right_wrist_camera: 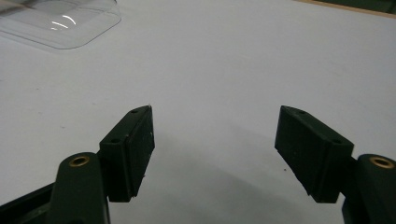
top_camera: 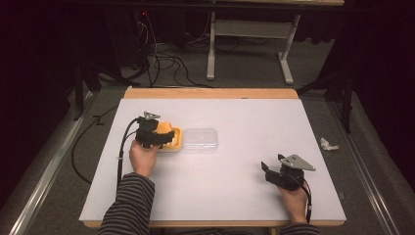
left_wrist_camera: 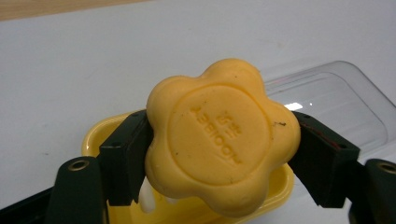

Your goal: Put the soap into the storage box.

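Landmark: the yellow dish (top_camera: 172, 139) is taken as the reference; it sits on the white table (top_camera: 235, 186), left of the middle
Soap: a yellow flower-shaped soap (left_wrist_camera: 219, 140) is held just above the yellow dish (left_wrist_camera: 95, 135), its stamped face turned toward the left gripper's camera
Left gripper: the left gripper (top_camera: 155, 134) is clamped on the soap, one jaw pressed to each side, and is held over the dish by the left hand (top_camera: 143, 157)
Reason for the hold: the soap is gripped across its lobed sides so that the broad flat face stays free; it is judged that the soap is being set into the dish, or lifted from it
Clear lid: a clear plastic lid (top_camera: 199, 141) lies on the table just beside the dish, on the side toward the right gripper; it is judged to be left off so that the dish stays open
Right gripper: the right gripper (top_camera: 274, 172) is parked well apart from the dish, near the table's near edge, with jaws spread wide and nothing between them
What the left gripper view adds: the grip on the soap, the raised lettering and some white pegs (left_wrist_camera: 147, 200) in the dish are made out there; from the high view the soap is hidden under the gripper
What the right gripper view adds: the empty gap between the wide jaws (right_wrist_camera: 215, 154) is seen plainly, with a corner of the clear lid (right_wrist_camera: 60, 23) far off
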Available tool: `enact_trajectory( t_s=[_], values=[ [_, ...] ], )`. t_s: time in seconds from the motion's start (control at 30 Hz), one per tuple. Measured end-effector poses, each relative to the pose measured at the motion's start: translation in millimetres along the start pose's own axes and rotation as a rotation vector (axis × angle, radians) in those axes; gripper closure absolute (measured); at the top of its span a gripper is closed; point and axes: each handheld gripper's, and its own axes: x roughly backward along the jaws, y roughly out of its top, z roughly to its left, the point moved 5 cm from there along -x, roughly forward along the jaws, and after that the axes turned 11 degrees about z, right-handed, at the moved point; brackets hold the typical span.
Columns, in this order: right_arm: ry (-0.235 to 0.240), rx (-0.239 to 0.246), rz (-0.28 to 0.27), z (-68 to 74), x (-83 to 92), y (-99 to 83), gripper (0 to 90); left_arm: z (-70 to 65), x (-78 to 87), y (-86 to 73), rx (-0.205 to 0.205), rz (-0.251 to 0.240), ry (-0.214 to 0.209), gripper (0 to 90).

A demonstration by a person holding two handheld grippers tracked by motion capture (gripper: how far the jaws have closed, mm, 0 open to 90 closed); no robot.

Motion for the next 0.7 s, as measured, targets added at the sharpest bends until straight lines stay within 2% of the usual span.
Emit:
enact_trajectory(
  t_s=[0.4, 0.7],
  values=[
    [0.004, 0.001, 0.000, 0.3, -0.1, 0.1, 29.0, 14.4, -17.7, -10.9, 0.024, 0.026, 0.049, 27.8],
    [0.006, -0.003, 0.002, -0.2, -0.3, 0.1, 29.1, 19.7, -27.2, -15.7, 0.020, 0.047, 0.074, 27.7]
  ],
)
